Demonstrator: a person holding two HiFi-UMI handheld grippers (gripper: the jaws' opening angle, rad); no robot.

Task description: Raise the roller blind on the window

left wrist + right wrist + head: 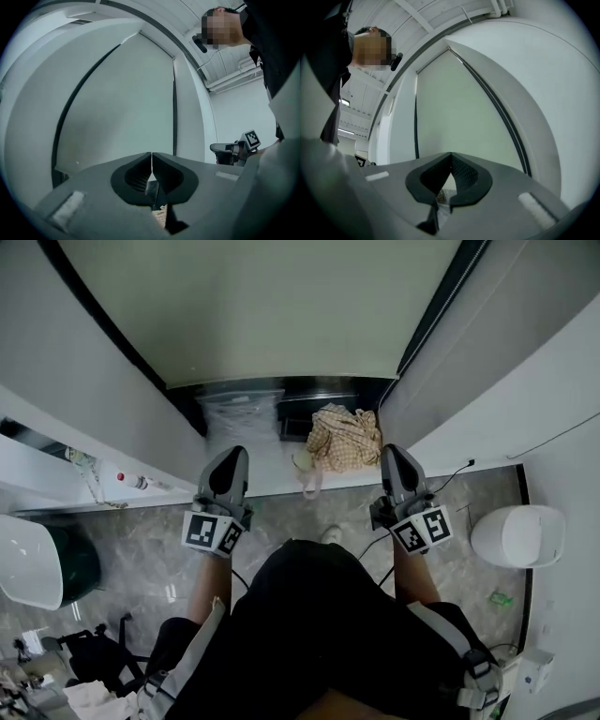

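Roller blind (272, 306) fully down, hem just above window sill (267, 470). Left gripper (231, 457) and right gripper (395, 454) at sill edge, flanking checked cloth (344, 435). Both tongs together, empty. Spacing likely chosen to take hem at two points for even lift.

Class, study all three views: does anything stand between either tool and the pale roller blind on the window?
Nothing visible does. The left tool and right tool, both shut, face the pale grey-green roller blind unobstructed. A yellow checked cloth and a clear plastic bag lie on the white sill below it.
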